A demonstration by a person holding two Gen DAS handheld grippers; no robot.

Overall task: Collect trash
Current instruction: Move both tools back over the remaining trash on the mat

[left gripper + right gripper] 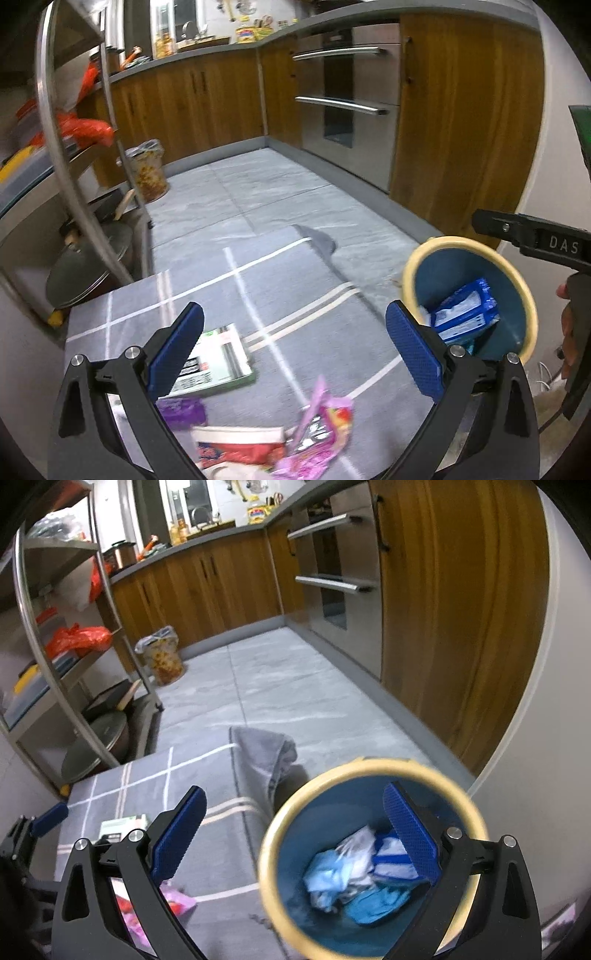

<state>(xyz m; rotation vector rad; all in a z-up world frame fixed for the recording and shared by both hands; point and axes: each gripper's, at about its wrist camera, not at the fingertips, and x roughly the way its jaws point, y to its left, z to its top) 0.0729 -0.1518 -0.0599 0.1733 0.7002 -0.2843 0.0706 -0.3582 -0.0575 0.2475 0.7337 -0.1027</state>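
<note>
A blue bin with a cream rim (476, 834) stands on the floor at the right, with blue and white wrappers (354, 871) inside; it also shows in the left wrist view (524, 295). My right gripper (295, 834) is open and empty above the bin's left rim. My left gripper (295, 350) is open and empty over a grey checked mat (280, 295). On the mat lie a green-edged box (225, 358), a pink wrapper (325, 432), a purple wrapper (184, 410) and a red and white packet (240, 446).
A metal rack (70, 173) with pots and orange bags stands at the left. A lined waste basket (147, 170) sits beside it. Wooden cabinets and an oven (351, 99) run along the back and right. The mat's far corner (273, 753) is folded over.
</note>
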